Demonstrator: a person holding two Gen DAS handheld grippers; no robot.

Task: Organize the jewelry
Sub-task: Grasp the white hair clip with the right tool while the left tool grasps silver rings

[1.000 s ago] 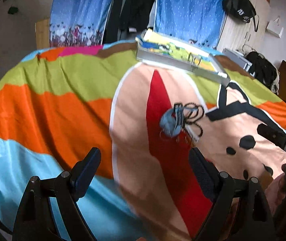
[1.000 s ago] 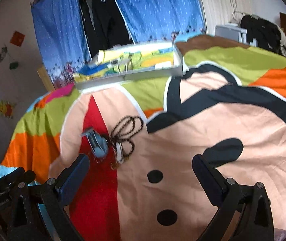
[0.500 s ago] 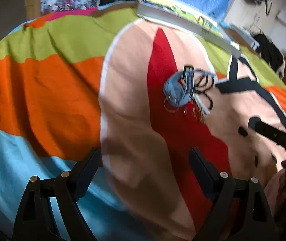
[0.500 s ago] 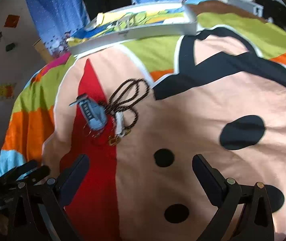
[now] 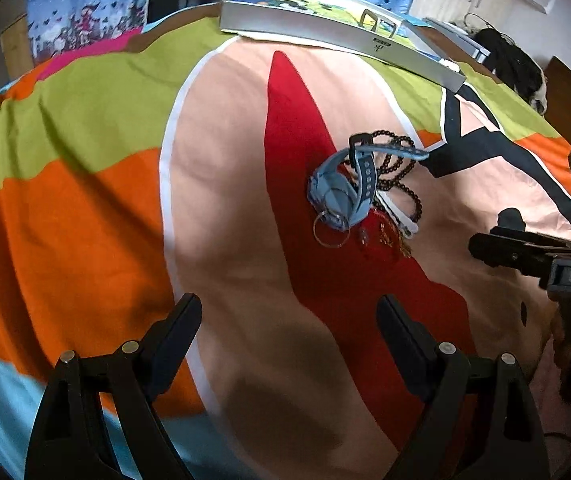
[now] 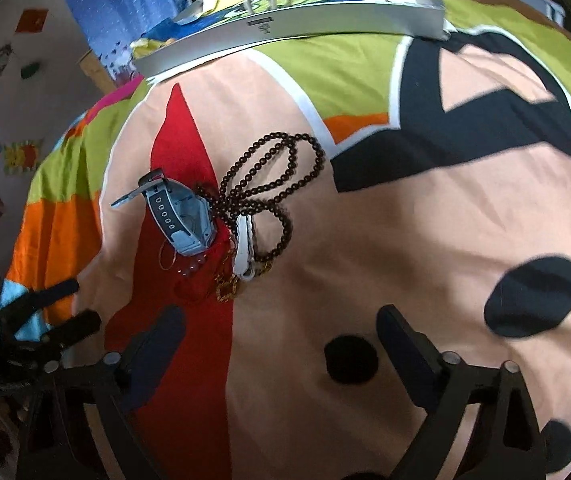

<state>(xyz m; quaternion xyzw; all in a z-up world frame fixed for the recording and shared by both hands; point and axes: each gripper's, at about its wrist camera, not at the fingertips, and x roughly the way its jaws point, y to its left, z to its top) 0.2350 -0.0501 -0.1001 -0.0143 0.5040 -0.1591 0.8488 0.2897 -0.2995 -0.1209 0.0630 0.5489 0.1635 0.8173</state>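
— Where is the jewelry?

— I see it heaped on the bright cartoon-print bedspread [image 5: 105, 184], where the red patch meets the peach one. A light-blue plastic wristwatch with a holed strap [image 6: 181, 220] lies on top, touching a looped string of dark round beads [image 6: 273, 172]. A white plastic clip-like piece [image 6: 244, 252] lies against the beads, a thin silver ring [image 5: 330, 231] lies at the watch's near edge, and a small gold chain [image 6: 227, 288] sits nearest my tools.

— And your tools?

— My left gripper [image 5: 289, 328] has its black fingers spread wide with only the cloth between them, short of the pile. My right gripper [image 6: 281, 340] is likewise wide apart and empty, just short of the gold chain.

— Anything beyond the heap?

— A shallow grey rectangular tray [image 6: 325, 26] rests at the far side of the bed, well apart from the jewelry, with colourful print showing inside it.
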